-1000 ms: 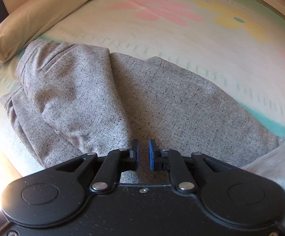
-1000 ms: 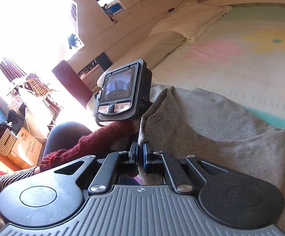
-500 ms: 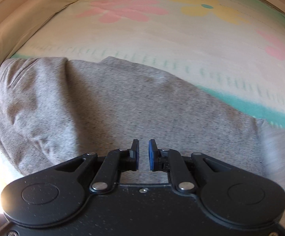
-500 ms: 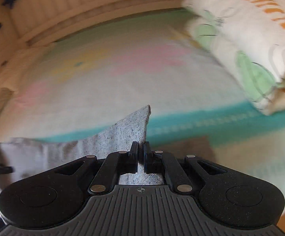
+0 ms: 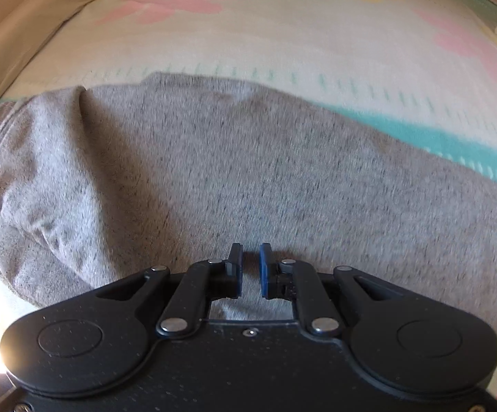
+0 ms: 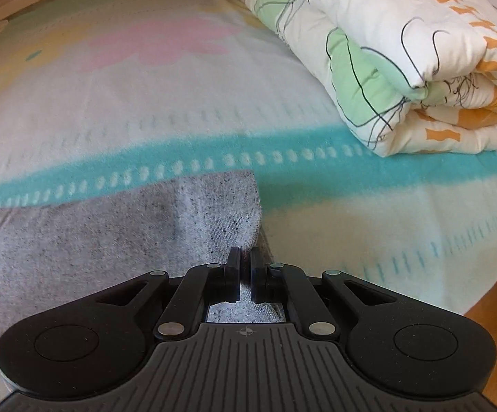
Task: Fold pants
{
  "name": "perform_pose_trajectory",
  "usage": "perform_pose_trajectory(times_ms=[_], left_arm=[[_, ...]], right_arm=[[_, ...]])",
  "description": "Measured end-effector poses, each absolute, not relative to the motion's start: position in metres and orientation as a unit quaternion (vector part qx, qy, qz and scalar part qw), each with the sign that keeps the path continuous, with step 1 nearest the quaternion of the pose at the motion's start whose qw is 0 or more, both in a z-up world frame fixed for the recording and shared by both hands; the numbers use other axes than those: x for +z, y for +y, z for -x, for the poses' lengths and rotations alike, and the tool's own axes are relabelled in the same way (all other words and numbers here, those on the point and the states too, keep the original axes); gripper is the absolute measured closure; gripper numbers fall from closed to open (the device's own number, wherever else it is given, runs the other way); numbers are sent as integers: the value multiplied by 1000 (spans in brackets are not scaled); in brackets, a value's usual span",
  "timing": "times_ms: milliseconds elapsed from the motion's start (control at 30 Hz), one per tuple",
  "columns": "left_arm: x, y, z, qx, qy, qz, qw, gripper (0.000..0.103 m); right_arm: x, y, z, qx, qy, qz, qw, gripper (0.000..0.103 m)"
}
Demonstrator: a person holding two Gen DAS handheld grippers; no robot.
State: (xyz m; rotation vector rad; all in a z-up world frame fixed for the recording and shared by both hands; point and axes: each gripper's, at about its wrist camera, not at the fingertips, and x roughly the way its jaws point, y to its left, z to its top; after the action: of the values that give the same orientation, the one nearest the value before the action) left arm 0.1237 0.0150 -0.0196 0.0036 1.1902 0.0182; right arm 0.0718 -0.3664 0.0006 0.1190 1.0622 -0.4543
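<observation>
With my right gripper pinched on the grey pants hem and my left gripper slightly parted, apparently gripping cloth too, I'm laying a fold flat on the bed; next, I'd release.

Both wrist views steeply down, close over pants

The bed carries grey pants flat on its flowered sheet; beyond the pants, a folded quilt

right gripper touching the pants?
Touching. Right wrist view: the right gripper pinches the edge of the grey pants, with fabric running between its nearly closed jaws.
</observation>
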Motion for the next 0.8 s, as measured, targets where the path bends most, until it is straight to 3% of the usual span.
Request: perform_pose_trajectory(times_ms=[133,267,400,700,800], left_arm=[[-22,14,-108,-4,553,-32,833,85],[-21,18,-94,-10,553,-31,833,85],[-20,22,-84,-20,559,-23,829,85],[1,47,-73,2,529,-42,848,80],[21,72,-83,24,507,-56,860,74]], right_arm=[[-13,-378,-77,-274,526,-58,803,93],[10,-369,-72,-312,465,-35,828,89],[26,-347,-78,-221,426,-76,874,89],[12,-238,-126,18,475,-86,876,89],[11,-204,-135,68,479,-65,873,89]])
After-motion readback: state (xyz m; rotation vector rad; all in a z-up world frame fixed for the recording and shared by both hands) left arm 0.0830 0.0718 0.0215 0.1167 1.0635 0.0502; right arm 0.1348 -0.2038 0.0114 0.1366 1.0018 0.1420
